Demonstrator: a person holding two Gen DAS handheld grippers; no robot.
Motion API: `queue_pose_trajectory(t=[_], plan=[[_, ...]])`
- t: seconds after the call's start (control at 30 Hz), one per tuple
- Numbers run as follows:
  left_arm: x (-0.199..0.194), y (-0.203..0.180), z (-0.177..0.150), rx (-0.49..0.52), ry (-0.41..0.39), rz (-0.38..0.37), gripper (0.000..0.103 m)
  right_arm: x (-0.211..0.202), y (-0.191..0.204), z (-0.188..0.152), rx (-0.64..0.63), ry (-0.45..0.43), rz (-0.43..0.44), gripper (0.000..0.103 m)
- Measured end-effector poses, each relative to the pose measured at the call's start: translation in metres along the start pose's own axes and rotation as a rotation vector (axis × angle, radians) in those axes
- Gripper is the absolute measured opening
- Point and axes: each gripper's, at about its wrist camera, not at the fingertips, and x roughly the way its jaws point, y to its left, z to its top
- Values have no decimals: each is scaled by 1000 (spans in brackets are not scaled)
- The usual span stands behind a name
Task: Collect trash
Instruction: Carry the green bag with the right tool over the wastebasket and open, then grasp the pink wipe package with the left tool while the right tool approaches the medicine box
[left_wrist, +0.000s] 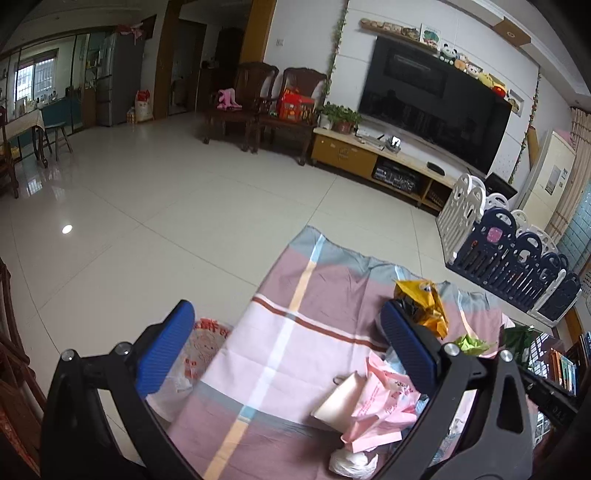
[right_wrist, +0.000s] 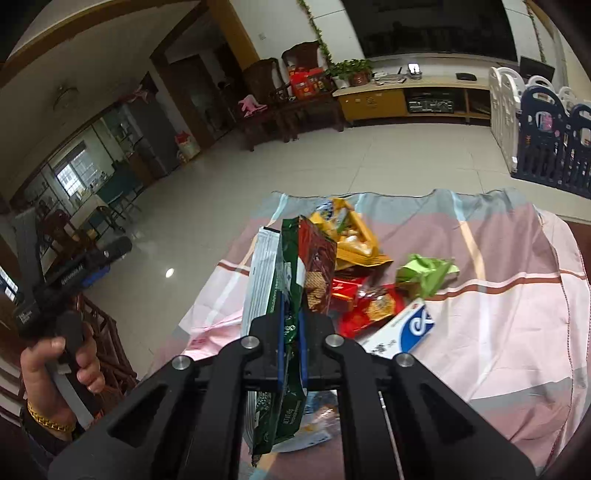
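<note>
The right gripper (right_wrist: 291, 325) is closed on a green-and-red snack wrapper (right_wrist: 295, 266), standing upright. The left gripper (left_wrist: 284, 347) is open with nothing inside. Bare cloth (right_wrist: 498, 258) lies at 2 o'clock.

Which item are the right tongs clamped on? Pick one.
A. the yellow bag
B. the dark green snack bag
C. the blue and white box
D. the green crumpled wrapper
B: in the right wrist view the right tongs pinch the dark green snack bag between the blue pads, while the other items lie on the cloth.
</note>
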Motion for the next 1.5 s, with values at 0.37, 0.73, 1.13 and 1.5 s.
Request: queue_pose_trajectory(t=[0.37, 0.73, 1.13, 1.5], plan=[[-35, 56, 34, -108, -111, 7, 100, 64, 124, 31, -70, 94, 135, 7], [-49, 142, 46, -330, -170, 138, 100, 210, 250, 16, -197, 245, 194, 17], [-27, 134, 45, -303, -107, 143, 100, 106, 192, 24, -181, 61, 173, 46], [30, 26, 5, -8, 115, 45, 100, -35, 29, -10, -147, -126, -276, 72]])
